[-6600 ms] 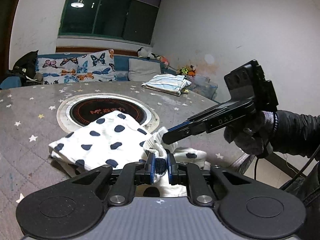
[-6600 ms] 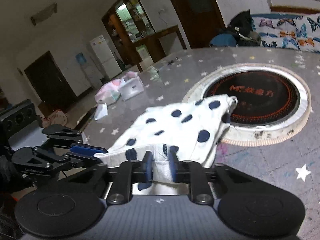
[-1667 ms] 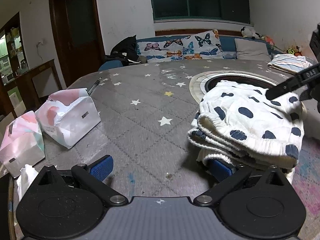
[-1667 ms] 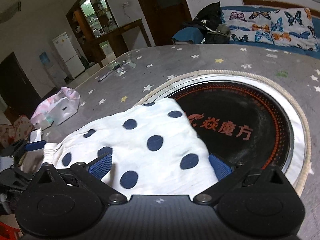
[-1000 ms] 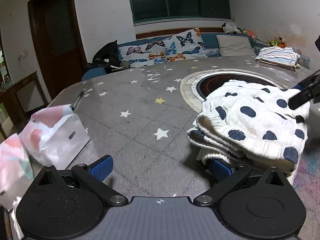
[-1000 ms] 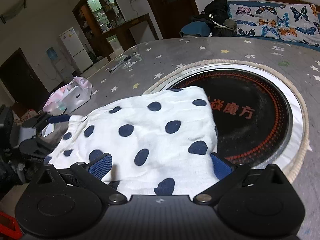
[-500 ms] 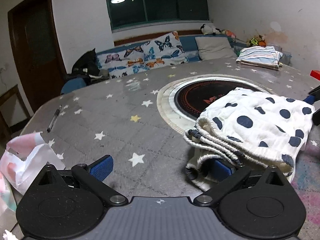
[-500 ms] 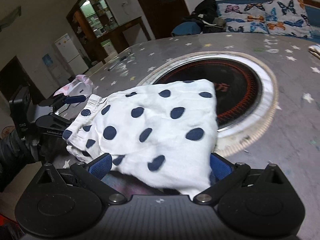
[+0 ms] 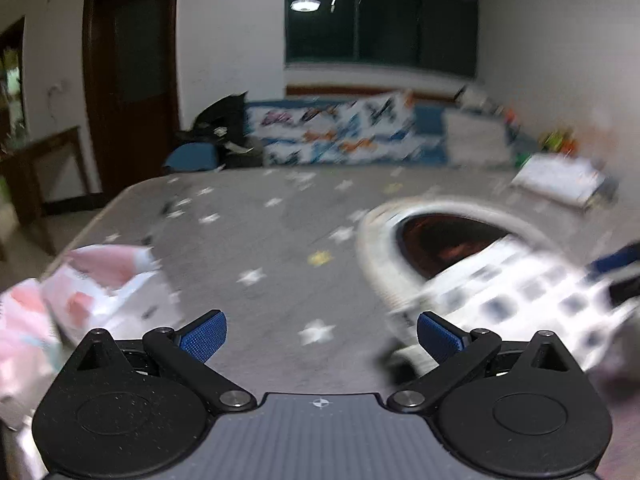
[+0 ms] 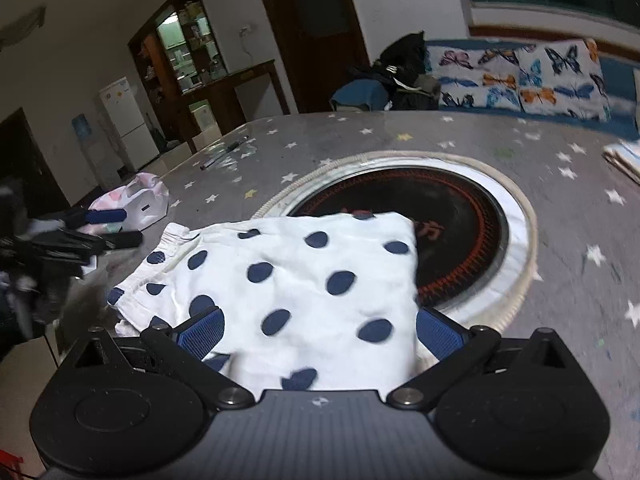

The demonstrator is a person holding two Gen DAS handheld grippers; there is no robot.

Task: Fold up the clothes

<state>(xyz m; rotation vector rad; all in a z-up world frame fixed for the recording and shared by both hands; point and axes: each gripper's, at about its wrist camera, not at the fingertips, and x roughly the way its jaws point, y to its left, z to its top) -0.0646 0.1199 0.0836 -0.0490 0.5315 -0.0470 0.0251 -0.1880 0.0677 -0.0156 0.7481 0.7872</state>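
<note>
- The folded white cotton garment with navy dots (image 10: 304, 280) is laid flat — partly over the round black hob (image 10: 452, 216).
- The left gripper (image 9: 320, 332) and right gripper (image 10: 318, 330) are both held spread, gripping nothing.

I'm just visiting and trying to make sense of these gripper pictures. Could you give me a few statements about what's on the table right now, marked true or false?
1. The polka-dot garment lies partly over the round black burner. True.
2. The right gripper is clamped on the garment. False: its jaws are wide open.
3. The left gripper is open. True.
4. The garment is striped red. False: white with dark blue dots.
</note>
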